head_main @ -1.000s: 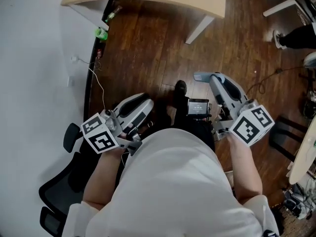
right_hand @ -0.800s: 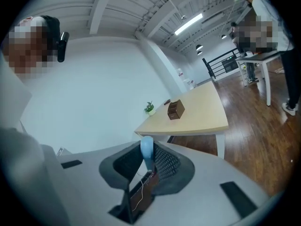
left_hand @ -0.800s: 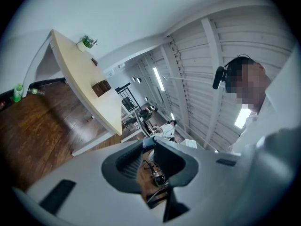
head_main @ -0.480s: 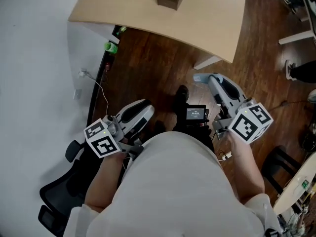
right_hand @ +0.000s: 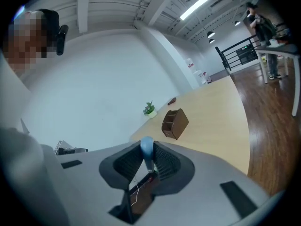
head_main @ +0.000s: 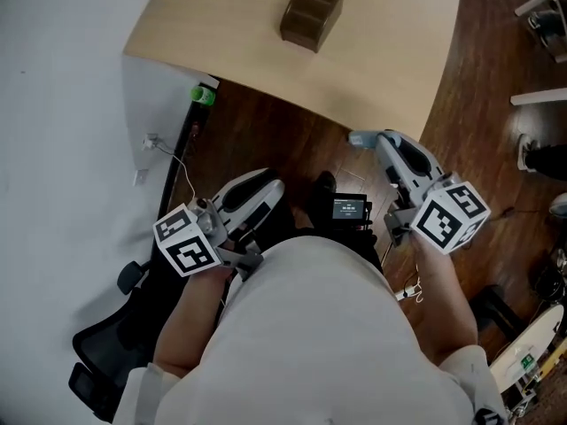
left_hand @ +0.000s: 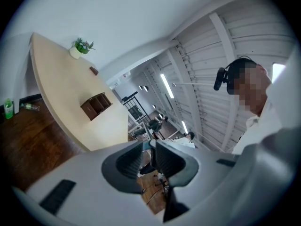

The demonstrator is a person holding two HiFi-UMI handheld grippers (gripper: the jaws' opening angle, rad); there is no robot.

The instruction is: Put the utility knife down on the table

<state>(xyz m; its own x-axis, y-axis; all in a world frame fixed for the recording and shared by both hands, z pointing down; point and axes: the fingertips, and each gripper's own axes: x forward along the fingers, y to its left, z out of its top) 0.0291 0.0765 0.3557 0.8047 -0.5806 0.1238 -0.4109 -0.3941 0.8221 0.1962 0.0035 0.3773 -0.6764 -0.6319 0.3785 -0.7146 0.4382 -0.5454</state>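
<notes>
My right gripper is held at waist height, short of the table edge, and is shut on the light-blue utility knife. In the right gripper view the knife stands upright between the pads, its rounded end poking past the right gripper. The light wooden table lies ahead, above the grippers in the head view. My left gripper hovers over the dark floor beside the person's body. In the left gripper view the left gripper has its jaws together with nothing between them.
A brown desk organizer stands on the table, and a small potted plant sits at its far end. A green bottle and a white cable lie by the wall. A black chair is at lower left.
The table has slid further into the head view and the brown organizer has appeared on it. Both grippers keep about the same pose, the knife still gripped in the right one.
</notes>
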